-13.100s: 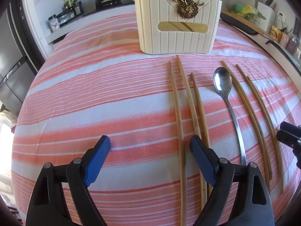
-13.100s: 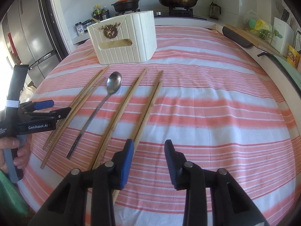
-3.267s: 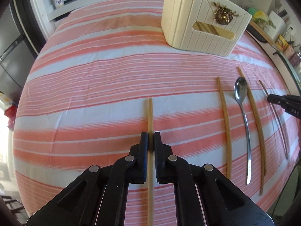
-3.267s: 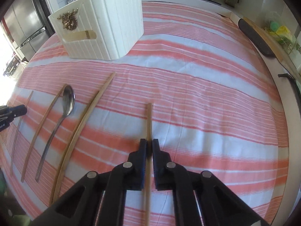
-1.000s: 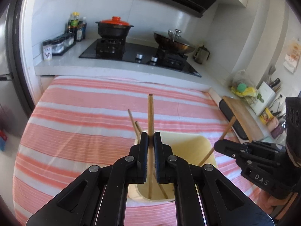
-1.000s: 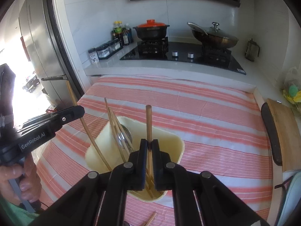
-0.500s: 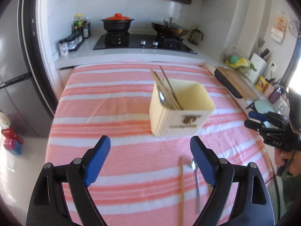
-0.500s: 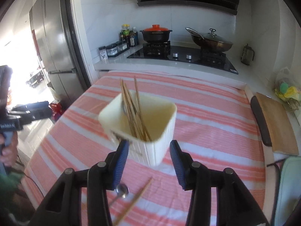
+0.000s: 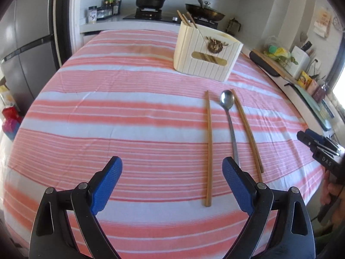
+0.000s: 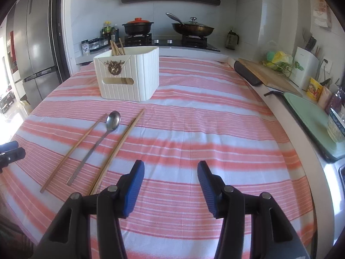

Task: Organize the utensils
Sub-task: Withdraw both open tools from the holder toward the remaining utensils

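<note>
A cream ribbed utensil box [image 9: 207, 58] [image 10: 129, 75] stands on the striped cloth with chopsticks [image 9: 186, 20] [image 10: 116, 47] sticking out of it. In front of it lie a metal spoon [image 9: 229, 120] [image 10: 101, 140] and two wooden chopsticks, one on each side of it [image 9: 208, 146] [image 9: 248, 129] [image 10: 74, 151] [image 10: 120, 146]. My left gripper [image 9: 172, 172] is open and empty above the cloth, left of the near chopstick. My right gripper [image 10: 170, 174] is open and empty, right of the utensils. Each gripper shows at the edge of the other's view [image 9: 319, 149] [image 10: 10, 153].
The table has a pink and white striped cloth [image 9: 129, 108] [image 10: 215, 129]. A fridge [image 10: 34, 49] stands at the left. A stove with a pot [image 10: 138, 27] and pan [image 10: 192, 29] is behind. A cutting board [image 10: 265, 73] and a green tray [image 10: 310, 120] lie along the right counter.
Both grippers dropped their chopsticks into the box, opened and pulled back low over the table in front of the remaining utensils.
</note>
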A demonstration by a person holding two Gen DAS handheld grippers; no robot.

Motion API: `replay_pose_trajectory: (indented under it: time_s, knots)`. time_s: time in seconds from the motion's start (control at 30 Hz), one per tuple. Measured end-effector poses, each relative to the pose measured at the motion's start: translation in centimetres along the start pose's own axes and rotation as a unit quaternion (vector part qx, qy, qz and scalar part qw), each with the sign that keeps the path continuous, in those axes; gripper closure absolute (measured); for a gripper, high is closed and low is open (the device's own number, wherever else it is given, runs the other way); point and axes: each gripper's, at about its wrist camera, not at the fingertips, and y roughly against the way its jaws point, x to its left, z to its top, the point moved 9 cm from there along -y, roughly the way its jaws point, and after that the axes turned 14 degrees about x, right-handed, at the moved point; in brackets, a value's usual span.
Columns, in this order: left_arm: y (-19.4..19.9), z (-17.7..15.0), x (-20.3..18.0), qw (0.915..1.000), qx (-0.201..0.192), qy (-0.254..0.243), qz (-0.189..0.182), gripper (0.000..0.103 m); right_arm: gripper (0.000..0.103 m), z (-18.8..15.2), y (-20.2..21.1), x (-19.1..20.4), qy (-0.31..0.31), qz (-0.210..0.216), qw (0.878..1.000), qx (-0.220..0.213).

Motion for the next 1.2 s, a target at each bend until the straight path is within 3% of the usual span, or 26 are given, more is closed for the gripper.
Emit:
replay_pose_trajectory:
  time_s: [0.17, 0.93, 1.2]
  knots:
    - [-0.1, -1.0, -0.9, 0.9999, 0.0, 0.004, -0.015, 0.009, 0.051, -1.9, -0.4, 0.4, -0.003, -0.002, 1.0, 0.009]
    - [-1.1, -2.4, -1.0, 0.9999, 0.014, -0.007, 0.002, 0.009, 0.051, -4.0, -1.8, 0.4, -0.014, 0.007, 0.999, 0.03]
    - [-1.6, 0.6, -1.6, 0.9996, 0.012, -0.025, 0.004, 0.009, 0.051, -2.8, -2.0, 1.4, -0.015, 0.033, 0.999, 0.033]
